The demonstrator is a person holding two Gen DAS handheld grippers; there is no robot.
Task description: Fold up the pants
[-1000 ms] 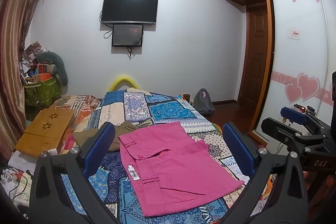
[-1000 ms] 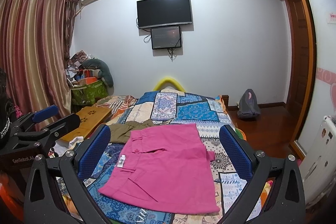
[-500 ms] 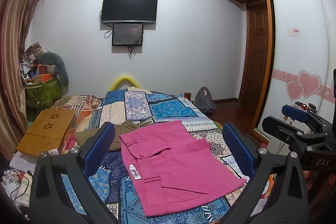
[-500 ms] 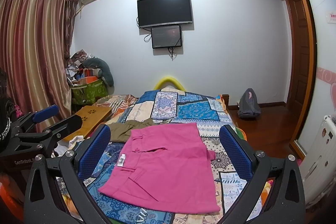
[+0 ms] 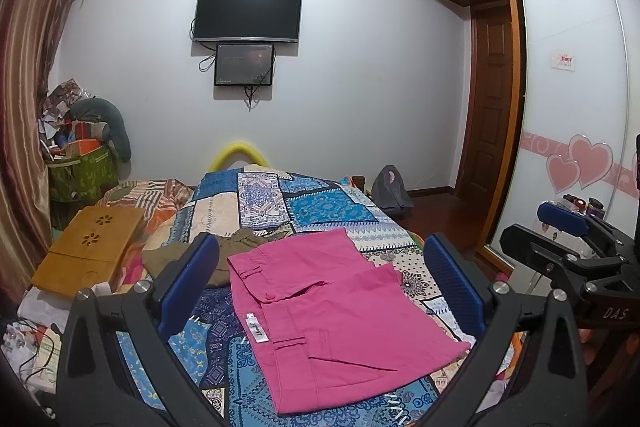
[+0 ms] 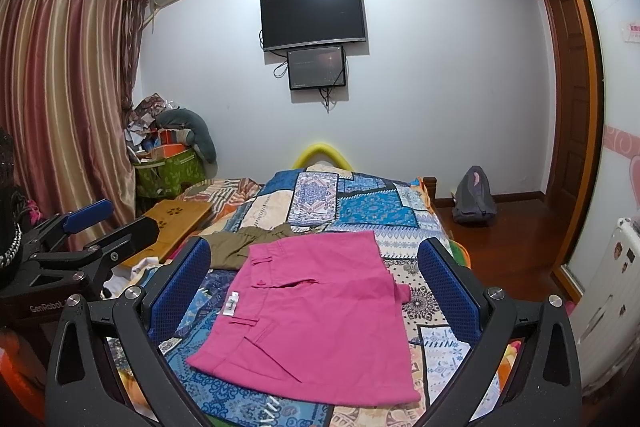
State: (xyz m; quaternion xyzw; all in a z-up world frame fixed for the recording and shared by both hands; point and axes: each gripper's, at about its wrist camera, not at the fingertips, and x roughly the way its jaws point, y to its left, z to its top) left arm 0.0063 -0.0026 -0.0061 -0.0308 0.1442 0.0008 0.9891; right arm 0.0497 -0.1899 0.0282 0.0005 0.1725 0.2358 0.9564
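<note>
The pink pants (image 5: pixel 336 319) lie folded into a flat rectangle on the patchwork bedspread (image 5: pixel 304 203), waistband and a white tag at the left. They also show in the right wrist view (image 6: pixel 316 311). My left gripper (image 5: pixel 320 287) is open and empty, held above the near end of the bed with the pants between its blue pads. My right gripper (image 6: pixel 316 283) is open and empty too, hovering over the pants. The right gripper shows at the right of the left wrist view (image 5: pixel 576 251), and the left gripper shows at the left of the right wrist view (image 6: pixel 84 239).
An olive-brown garment (image 5: pixel 208 255) lies just beyond the pants' left corner. A wooden lap desk (image 5: pixel 88 247) sits on the left of the bed beside clutter. A grey backpack (image 6: pixel 474 197) stands on the wood floor at right. A white radiator (image 6: pixel 608 303) is near right.
Both grippers drifted very slightly; the view of the pants barely shifts. The pants lie still and both grippers stay open.
</note>
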